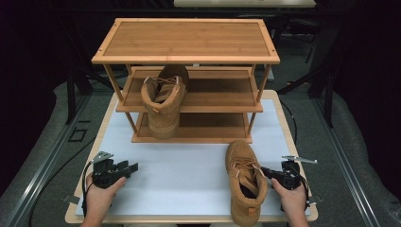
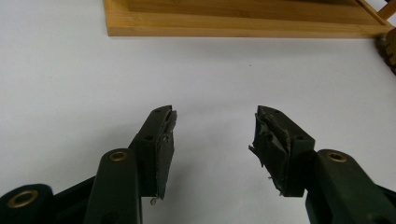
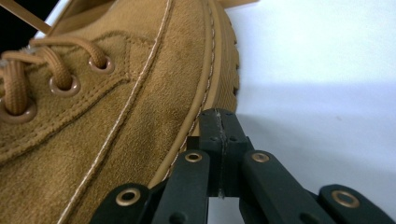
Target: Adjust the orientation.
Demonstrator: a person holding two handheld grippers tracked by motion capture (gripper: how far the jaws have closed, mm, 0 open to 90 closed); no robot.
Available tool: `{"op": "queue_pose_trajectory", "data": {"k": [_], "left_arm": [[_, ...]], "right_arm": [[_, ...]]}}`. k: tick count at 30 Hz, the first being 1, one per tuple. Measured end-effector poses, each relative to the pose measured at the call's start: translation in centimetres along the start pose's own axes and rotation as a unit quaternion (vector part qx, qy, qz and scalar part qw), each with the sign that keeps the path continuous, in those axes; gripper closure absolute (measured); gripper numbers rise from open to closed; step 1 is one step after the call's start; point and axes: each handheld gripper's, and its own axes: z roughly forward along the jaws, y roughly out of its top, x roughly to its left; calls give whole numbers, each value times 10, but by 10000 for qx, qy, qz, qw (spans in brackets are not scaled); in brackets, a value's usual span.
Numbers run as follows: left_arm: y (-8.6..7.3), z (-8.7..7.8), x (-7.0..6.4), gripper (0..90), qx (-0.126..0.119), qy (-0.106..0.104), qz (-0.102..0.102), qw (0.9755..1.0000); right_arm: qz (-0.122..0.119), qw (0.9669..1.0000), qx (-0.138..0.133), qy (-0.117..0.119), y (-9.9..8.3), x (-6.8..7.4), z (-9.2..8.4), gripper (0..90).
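A tan suede lace-up boot (image 1: pixel 243 182) stands on the white table top at the front right, toe pointing toward the rack. My right gripper (image 1: pixel 267 172) is shut with nothing between its jaws. Its tips (image 3: pixel 219 116) sit against the boot (image 3: pixel 116 116) low on its right side, by the ridged sole edge. A matching boot (image 1: pixel 163 104) rests in the left part of the wooden shoe rack (image 1: pixel 189 59), heel toward me, toe in over the middle shelf. My left gripper (image 1: pixel 130 168) is held at the front left, open (image 2: pixel 215 130) and empty above bare table.
The three-tier rack stands at the back of the white table (image 1: pixel 189 161), and its bottom shelf edge (image 2: pixel 243 21) lies ahead of the left gripper. The table's wooden border (image 1: pixel 142 220) runs along the front. Cables trail from both grippers. Dark floor surrounds the table.
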Motion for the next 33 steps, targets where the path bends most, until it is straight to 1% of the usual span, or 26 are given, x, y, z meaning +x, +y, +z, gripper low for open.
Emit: {"op": "queue_pose_trajectory", "data": {"k": [2,3,4,5,6,8,10,11,13,14,17,18,19,20,22,23,24,25,26,27,28,29,30,31,32,33], "left_arm": [[-1,2,0,476,23,-3,-6,10000],[-1,3,-1,476,36,-2,3,10000],[-1,4,-1,476,48,-7,16,10000],[-1,4,-1,476,57,-5,26,10000],[-1,5,-1,477,68,0,32,10000],[-2,5,0,477,67,0,38,10000],[-2,4,0,477,70,9,30,10000],[-2,4,1,477,72,-2,17,10000],[-2,4,1,477,62,6,28,10000],[-2,4,2,477,67,9,30,10000],[-3,4,2,477,93,4,19,10000],[-3,4,2,477,77,23,13,10000],[-3,4,2,477,79,23,21,10000],[-3,4,2,477,88,27,36,10000],[-3,5,2,477,88,31,39,9999],[-3,5,2,477,90,41,39,9999],[-3,5,2,477,88,45,34,9999],[-3,5,2,477,95,48,39,9999],[-3,5,2,476,107,46,38,9999],[-3,5,2,475,106,50,33,9999],[-4,5,2,474,101,49,32,9999],[-3,5,2,474,119,57,32,9999],[-4,5,2,472,110,48,25,9999],[-4,4,2,471,110,48,26,9999],[-4,4,2,471,111,50,22,9999],[-4,5,3,470,121,47,16,9999]], "right_arm": [[-38,10000,7,4,2,1,3,900],[-70,10000,67,9,3,3,5,900],[-177,9998,126,43,8,9,12,900],[-177,9998,126,43,8,9,12,900],[-245,9996,124,4,10,12,16,900],[-372,9988,293,90,16,17,23,900],[-449,9983,335,133,21,21,32,900],[-478,9977,442,203,23,21,34,900],[-493,9968,554,286,27,20,36,900],[-467,9970,514,343,27,19,37,900],[-449,9967,568,371,27,15,35,900],[-536,9969,542,197,27,15,34,888],[-591,9970,490,36,27,16,34,842],[-606,9968,530,10,27,15,31,814],[-645,9967,489,-9,30,18,24,804],[-787,9955,510,-158,33,21,18,789],[-861,9947,516,-207,36,24,14,751],[-905,9943,516,-222,39,26,10,730],[-997,9933,429,-393,42,30,6,716],[-1042,9929,402,-417,46,34,2,709],[-1095,9918,475,-464,50,37,-3,699],[-1147,9906,476,-579,54,42,-7,689],[-1186,9901,524,-543,59,45,-11,681],[-1243,9892,539,-567,62,49,-15,673],[-1262,9891,591,-485,66,52,-19,665],[-1336,9874,638,-567,69,57,-23,657]]}}
